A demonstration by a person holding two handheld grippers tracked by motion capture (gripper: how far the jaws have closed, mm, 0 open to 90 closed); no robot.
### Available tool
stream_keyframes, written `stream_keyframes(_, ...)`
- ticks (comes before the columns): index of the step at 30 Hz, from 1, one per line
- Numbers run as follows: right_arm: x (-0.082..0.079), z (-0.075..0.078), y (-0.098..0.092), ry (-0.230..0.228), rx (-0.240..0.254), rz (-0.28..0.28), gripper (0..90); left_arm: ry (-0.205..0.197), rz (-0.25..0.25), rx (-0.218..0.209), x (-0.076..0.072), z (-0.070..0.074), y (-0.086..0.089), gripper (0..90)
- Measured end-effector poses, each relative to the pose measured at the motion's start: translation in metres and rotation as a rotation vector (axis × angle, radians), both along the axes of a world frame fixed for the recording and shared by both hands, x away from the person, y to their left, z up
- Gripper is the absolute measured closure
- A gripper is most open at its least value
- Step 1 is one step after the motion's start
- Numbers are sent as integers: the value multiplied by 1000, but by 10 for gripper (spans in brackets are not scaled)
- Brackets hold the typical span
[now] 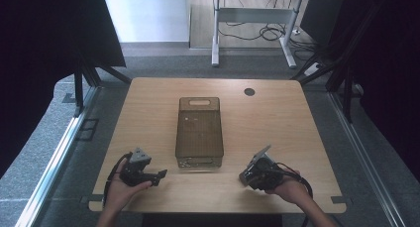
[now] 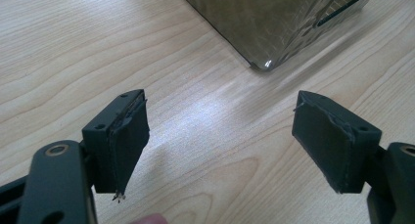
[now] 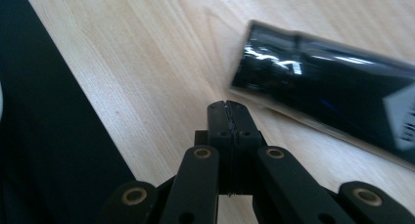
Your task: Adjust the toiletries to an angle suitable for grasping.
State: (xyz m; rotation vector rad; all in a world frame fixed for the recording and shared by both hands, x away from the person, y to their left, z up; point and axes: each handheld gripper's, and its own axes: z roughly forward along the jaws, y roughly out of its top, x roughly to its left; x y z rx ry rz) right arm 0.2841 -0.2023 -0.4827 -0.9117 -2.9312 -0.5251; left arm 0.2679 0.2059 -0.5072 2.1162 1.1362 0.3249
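A smoky translucent bin stands lengthwise in the middle of the wooden table; I see nothing inside it. My left gripper rests near the front left of the table, its jaws pointing right toward the bin. In the left gripper view it is open wide over bare wood, with the bin's corner just ahead. My right gripper sits at the front right. It is shut with nothing between its jaws. A glossy black cylindrical object lies on the table just beyond its tips, to the right.
A dark round cable hole sits at the table's back right. The table's edge runs close to the left of the right gripper's jaws. A white desk frame with cables stands on the floor beyond the table.
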Motion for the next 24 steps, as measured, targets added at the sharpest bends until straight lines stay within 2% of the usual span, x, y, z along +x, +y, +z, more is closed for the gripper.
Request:
stream_keyframes(5,1,-10,8,10,-18,17,898,2,-1,3,0,0,-1,218)
stream_keyframes(13,7,-9,13,-6,-18,23,898,5,-1,6,0,-1,-2,218)
stream_keyframes(24,21,-10,29,-25,-25,-5,898,8,1,10,1,-2,-1,217)
